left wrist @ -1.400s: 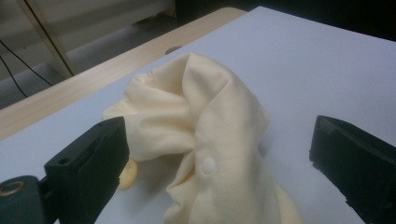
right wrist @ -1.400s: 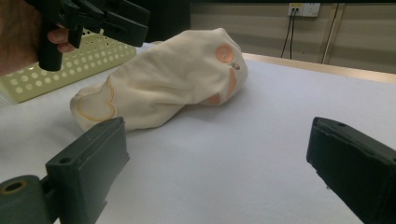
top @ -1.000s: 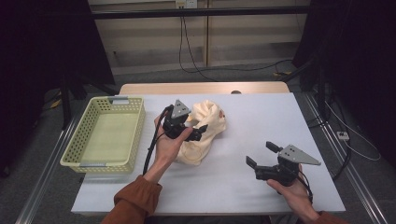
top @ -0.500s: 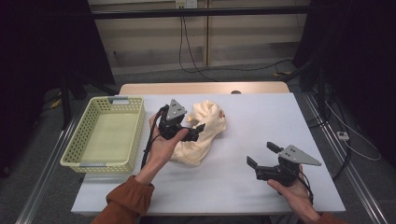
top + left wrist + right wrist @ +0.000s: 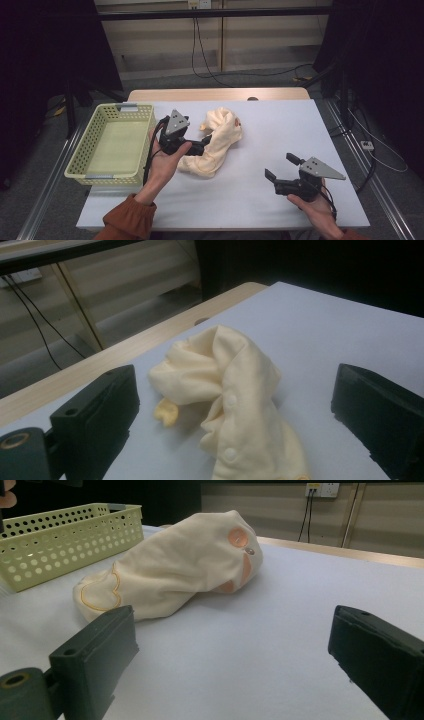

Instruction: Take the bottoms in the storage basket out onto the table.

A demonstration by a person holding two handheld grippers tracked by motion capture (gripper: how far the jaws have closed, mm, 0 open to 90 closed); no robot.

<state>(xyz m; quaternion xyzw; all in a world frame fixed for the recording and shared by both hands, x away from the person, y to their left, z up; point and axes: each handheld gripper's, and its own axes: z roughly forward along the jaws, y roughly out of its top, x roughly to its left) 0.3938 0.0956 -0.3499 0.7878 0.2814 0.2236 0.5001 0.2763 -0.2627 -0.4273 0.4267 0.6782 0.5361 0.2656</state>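
Note:
A crumpled cream garment (image 5: 216, 142) with snap buttons lies in the middle of the white table (image 5: 280, 130); it also shows as the garment (image 5: 235, 400) and the garment (image 5: 170, 570). My left gripper (image 5: 202, 145) hovers just over the garment's left part, jaws wide apart, nothing between them. In the left gripper view the cloth lies between and below the jaws. My right gripper (image 5: 280, 167) stands open near the table's front right, well apart from the garment, pointing towards it.
A pale green perforated basket (image 5: 107, 145) stands at the table's left side, with nothing seen in it; its wall is the basket (image 5: 60, 540). A wooden strip (image 5: 220, 94) runs along the table's far edge. Cables hang behind.
My left gripper has shifted slightly left and up over the garment. The right gripper has stayed put.

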